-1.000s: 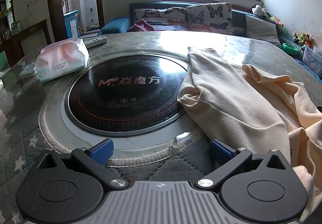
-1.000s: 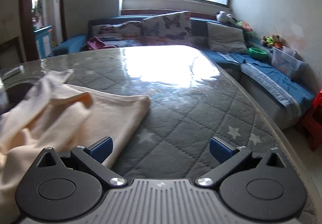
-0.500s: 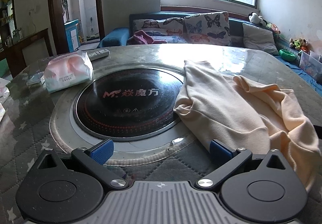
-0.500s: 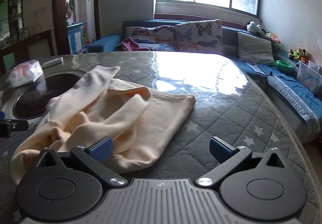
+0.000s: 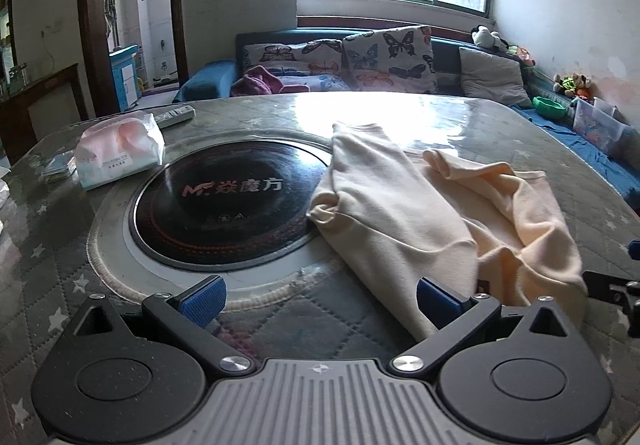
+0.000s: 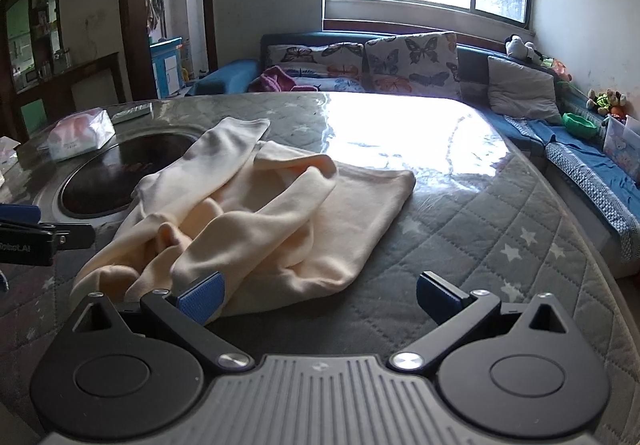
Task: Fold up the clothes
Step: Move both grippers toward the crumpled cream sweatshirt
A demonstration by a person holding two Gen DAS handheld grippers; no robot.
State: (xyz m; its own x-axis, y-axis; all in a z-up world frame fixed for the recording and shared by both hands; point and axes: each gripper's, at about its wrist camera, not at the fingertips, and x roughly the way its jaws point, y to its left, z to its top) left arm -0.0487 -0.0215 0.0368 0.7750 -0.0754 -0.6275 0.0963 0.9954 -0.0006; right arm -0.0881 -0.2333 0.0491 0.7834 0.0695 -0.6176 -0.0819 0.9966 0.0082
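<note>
A cream, peach-toned garment point(image 5: 432, 213) lies crumpled on the round table, one sleeve reaching over the edge of the black hob. It also shows in the right wrist view point(image 6: 256, 217), bunched with folds. My left gripper point(image 5: 320, 299) is open and empty, just short of the garment's near left edge. My right gripper point(image 6: 320, 295) is open and empty at the garment's near right edge; its left pad sits beside the cloth. The left gripper's tip shows at the left of the right wrist view point(image 6: 24, 229).
The table has a grey quilted star cover point(image 6: 500, 245) under glossy film. A black round hob point(image 5: 224, 205) sits at its centre. A tissue pack point(image 5: 120, 151) and a remote point(image 5: 174, 115) lie at the far left. A sofa with butterfly cushions point(image 5: 384, 61) stands behind.
Both grippers have drawn back and risen, so more of the table and garment shows. The right view has swung left onto the garment. Both stay open.
</note>
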